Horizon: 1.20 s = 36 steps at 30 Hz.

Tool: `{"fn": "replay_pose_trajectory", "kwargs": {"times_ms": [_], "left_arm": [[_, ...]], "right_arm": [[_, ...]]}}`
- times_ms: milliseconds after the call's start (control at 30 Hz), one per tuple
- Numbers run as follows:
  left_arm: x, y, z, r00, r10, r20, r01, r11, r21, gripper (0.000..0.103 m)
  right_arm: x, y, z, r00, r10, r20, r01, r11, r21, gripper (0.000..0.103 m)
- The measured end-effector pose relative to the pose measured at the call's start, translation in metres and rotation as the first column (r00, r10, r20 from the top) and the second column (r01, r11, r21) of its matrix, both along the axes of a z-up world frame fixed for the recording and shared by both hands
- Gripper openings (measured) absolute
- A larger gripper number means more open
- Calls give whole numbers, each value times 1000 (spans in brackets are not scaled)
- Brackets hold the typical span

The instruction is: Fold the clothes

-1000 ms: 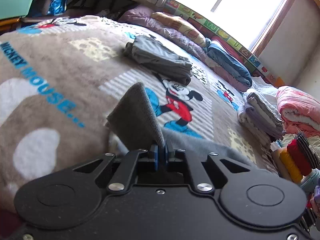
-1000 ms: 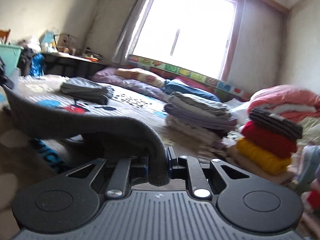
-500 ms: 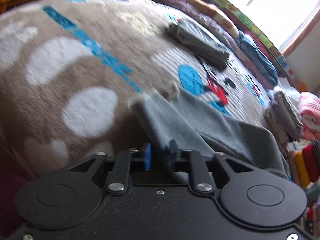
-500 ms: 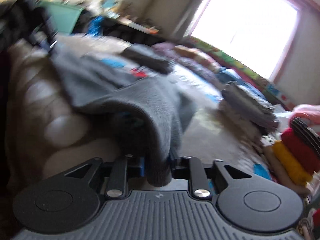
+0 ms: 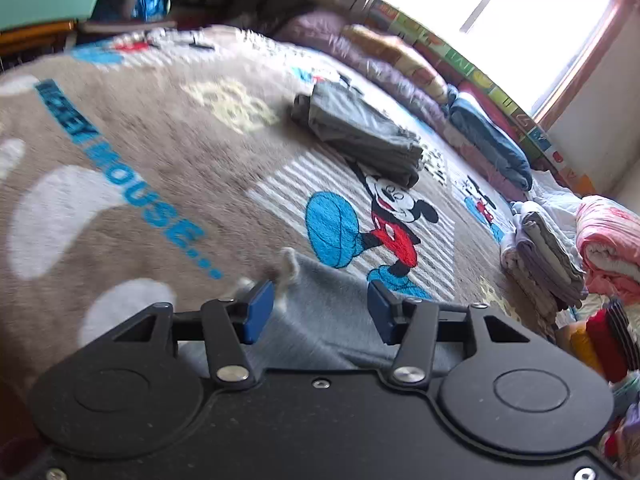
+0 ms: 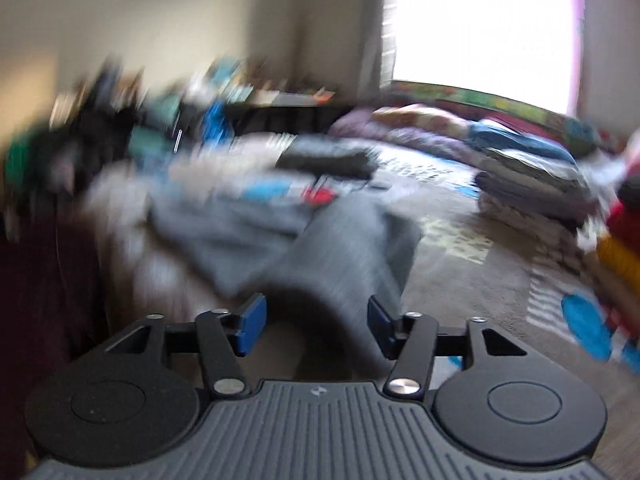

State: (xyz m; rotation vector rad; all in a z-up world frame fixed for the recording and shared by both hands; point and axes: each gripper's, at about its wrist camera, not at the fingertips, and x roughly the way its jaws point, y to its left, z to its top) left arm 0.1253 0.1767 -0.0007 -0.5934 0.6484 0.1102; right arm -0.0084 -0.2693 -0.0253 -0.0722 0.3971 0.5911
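A grey knit garment (image 5: pixel 332 312) lies on the Mickey Mouse blanket (image 5: pixel 160 152) at the bed's near edge. My left gripper (image 5: pixel 320 310) is open just above it, blue pads apart and holding nothing. In the blurred right wrist view the same garment (image 6: pixel 320 248) lies rumpled on the bed, one part humped up. My right gripper (image 6: pixel 316 322) is open over its near end and holds nothing.
A folded grey garment (image 5: pixel 360 136) lies mid-bed. A stack of folded clothes (image 5: pixel 544 252) sits at the right, with pink bedding (image 5: pixel 608 240) and red and yellow rolled items (image 6: pixel 624 248) beyond. Pillows (image 5: pixel 400 60) line the window side. A cluttered desk (image 6: pixel 168 120) stands at the left.
Both grippers opened and let go of the grey garment, which now lies on the blanket. Both have pulled back a little; the right view swings fast.
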Motion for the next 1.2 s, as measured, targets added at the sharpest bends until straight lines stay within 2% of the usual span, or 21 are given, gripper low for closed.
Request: {"fn": "replay_pose_trajectory", "kwargs": {"times_ms": [67, 167, 333, 433, 500, 533, 567, 600, 633, 667, 700, 800, 900, 1033, 1200], "left_arm": [[21, 1, -7, 999, 6, -37, -6, 1000, -9, 51], [43, 3, -27, 994, 6, -106, -9, 1000, -21, 51], [47, 3, -54, 990, -5, -139, 1, 1000, -26, 52], [51, 0, -56, 990, -37, -133, 36, 999, -11, 52], [56, -1, -58, 991, -58, -124, 58, 998, -5, 52], [57, -2, -59, 990, -68, -120, 69, 998, 0, 51], [59, -3, -59, 991, -75, -114, 77, 997, 15, 43], [61, -5, -59, 991, -80, -109, 84, 996, 30, 36], [64, -6, -59, 991, -81, -105, 86, 995, 46, 23], [68, -6, -58, 991, -91, -98, 97, 994, 55, 9], [72, -7, -58, 991, -100, -90, 106, 992, 65, 6], [86, -10, -52, 990, -131, -44, 134, 987, 84, 2], [96, -16, -43, 987, -162, 12, 161, 983, 86, 2], [117, -31, -31, 975, -217, 50, 210, 971, 119, 2], [145, -41, -20, 960, -263, 96, 250, 959, 131, 2]], "right_arm": [[19, -18, 1, 996, -65, -65, 74, 985, 158, 59], [48, -43, -6, 970, -160, -186, 217, 912, 348, 59], [104, -39, -39, 932, -150, -329, 279, 879, 388, 61], [137, -36, -59, 901, -138, -411, 316, 858, 404, 61], [156, -25, -66, 896, -113, -429, 300, 868, 397, 63], [159, -21, -68, 896, -95, -434, 287, 869, 403, 58], [162, -16, -70, 896, -76, -438, 274, 870, 410, 44], [165, -12, -72, 895, -56, -442, 261, 870, 418, 35], [165, -11, -70, 897, -63, -437, 260, 876, 407, 24], [165, -9, -68, 900, -72, -431, 260, 881, 395, 18], [165, -8, -66, 902, -81, -424, 260, 886, 384, 16], [163, -13, -48, 920, -148, -363, 271, 909, 316, 14], [166, -26, -26, 939, -228, -258, 288, 931, 224, 13], [179, -37, 2, 950, -292, -110, 299, 953, 45, 13], [203, -53, 13, 942, -329, -62, 325, 943, -66, 13]]}}
